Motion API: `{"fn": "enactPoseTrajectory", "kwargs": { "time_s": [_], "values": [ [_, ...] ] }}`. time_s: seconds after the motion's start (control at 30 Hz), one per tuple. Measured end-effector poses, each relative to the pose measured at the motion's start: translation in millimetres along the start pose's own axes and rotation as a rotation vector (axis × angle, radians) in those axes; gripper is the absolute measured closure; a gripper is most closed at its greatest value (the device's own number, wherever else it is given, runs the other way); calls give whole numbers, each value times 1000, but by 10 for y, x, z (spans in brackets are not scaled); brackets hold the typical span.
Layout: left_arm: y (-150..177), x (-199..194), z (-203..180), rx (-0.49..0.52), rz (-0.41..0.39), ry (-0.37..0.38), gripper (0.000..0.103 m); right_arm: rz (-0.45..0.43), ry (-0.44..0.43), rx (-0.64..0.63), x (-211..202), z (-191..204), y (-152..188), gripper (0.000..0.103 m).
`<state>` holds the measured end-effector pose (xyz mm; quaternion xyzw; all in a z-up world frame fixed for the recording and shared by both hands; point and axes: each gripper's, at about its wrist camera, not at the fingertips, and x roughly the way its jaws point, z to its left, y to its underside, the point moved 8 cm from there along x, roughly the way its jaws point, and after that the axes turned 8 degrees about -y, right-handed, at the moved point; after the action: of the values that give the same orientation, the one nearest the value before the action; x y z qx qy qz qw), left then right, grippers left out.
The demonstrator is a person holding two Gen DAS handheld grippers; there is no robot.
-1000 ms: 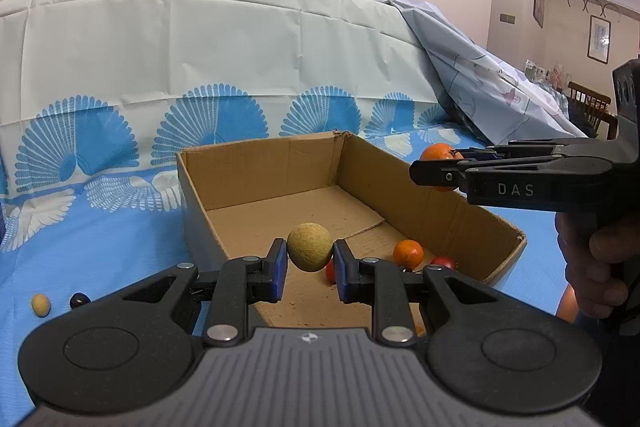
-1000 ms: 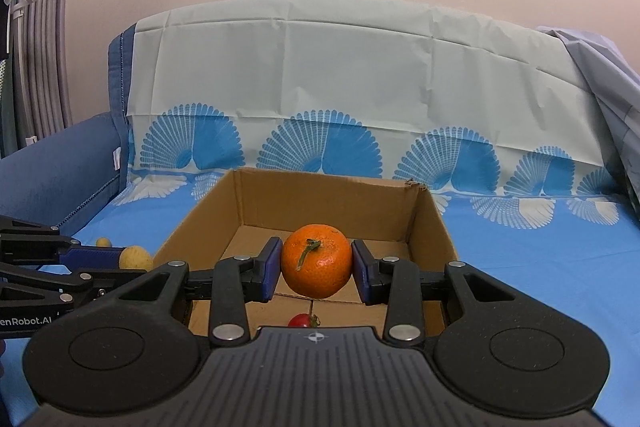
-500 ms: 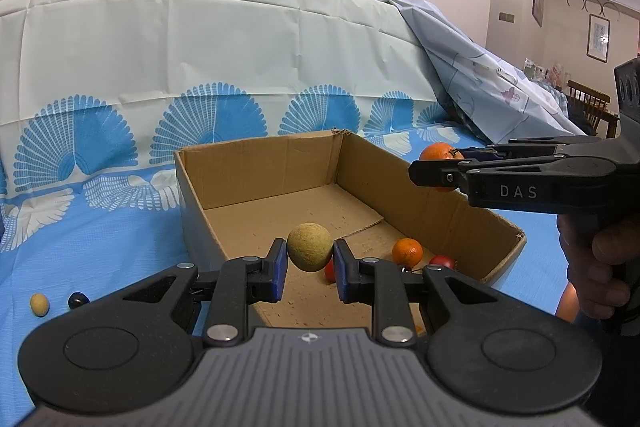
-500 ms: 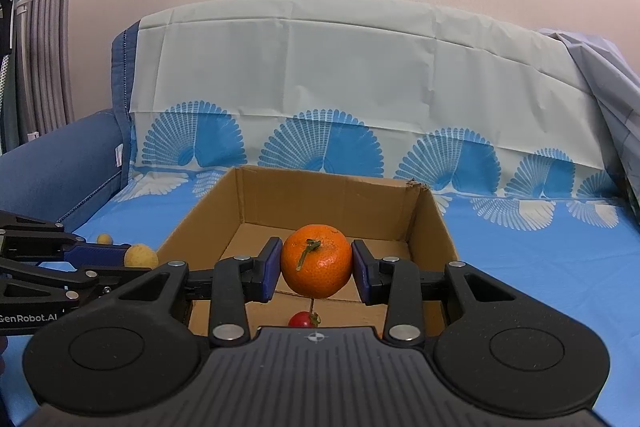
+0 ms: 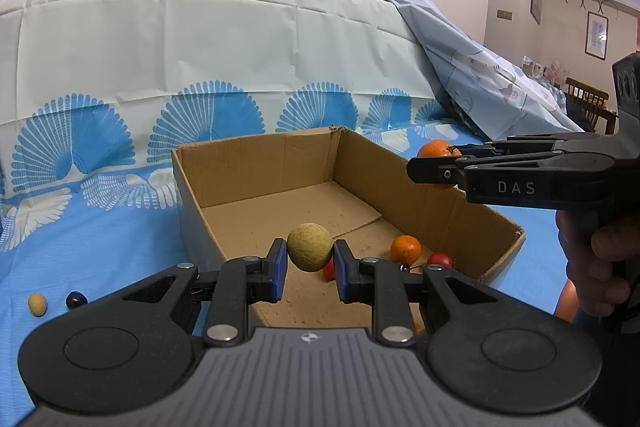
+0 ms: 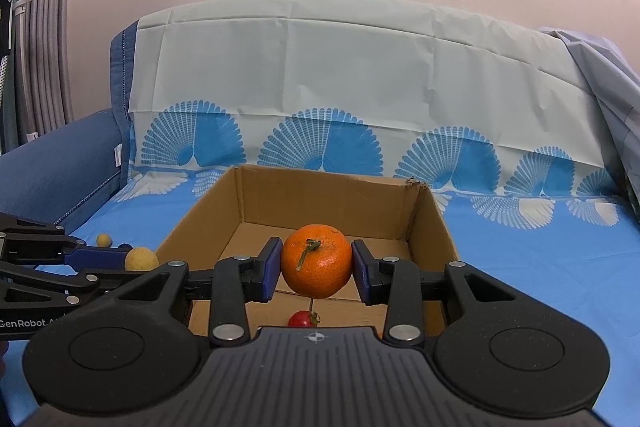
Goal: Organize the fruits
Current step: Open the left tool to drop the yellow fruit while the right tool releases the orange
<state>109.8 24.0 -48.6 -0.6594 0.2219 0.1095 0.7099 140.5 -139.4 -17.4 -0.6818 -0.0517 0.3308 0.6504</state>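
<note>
My left gripper (image 5: 310,259) is shut on a round yellow-brown fruit (image 5: 309,247) and holds it above the near left part of an open cardboard box (image 5: 256,163). My right gripper (image 6: 316,263) is shut on a large orange mandarin (image 6: 316,261) above the same box (image 6: 320,191). In the left wrist view the right gripper (image 5: 434,169) comes in from the right over the box's right wall. Inside the box lie a small orange (image 5: 405,249) and red cherry tomatoes (image 5: 439,260), one also in the right wrist view (image 6: 303,319).
The box sits on a sofa under a blue-and-white fan-patterned cloth (image 5: 100,227). A small yellow fruit (image 5: 37,304) and a dark blue one (image 5: 76,299) lie on the cloth left of the box. A blue armrest (image 6: 52,163) is at the left.
Both grippers keep their fruits and have barely moved; the view of the box has shifted very slightly.
</note>
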Motion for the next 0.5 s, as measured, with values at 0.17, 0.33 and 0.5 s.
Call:
{"fn": "enactPoseTrajectory", "kwargs": {
  "time_s": [0.17, 0.33, 0.5],
  "values": [
    [3, 8, -8, 2, 3, 0, 76, 2, 0, -1, 5, -7, 5, 64],
    [2, 9, -12, 3, 3, -1, 76, 3, -1, -5, 15, 4, 10, 64],
    [1, 12, -21, 8, 3, 2, 76, 4, -3, -12, 18, 26, 23, 64]
  ]
}}
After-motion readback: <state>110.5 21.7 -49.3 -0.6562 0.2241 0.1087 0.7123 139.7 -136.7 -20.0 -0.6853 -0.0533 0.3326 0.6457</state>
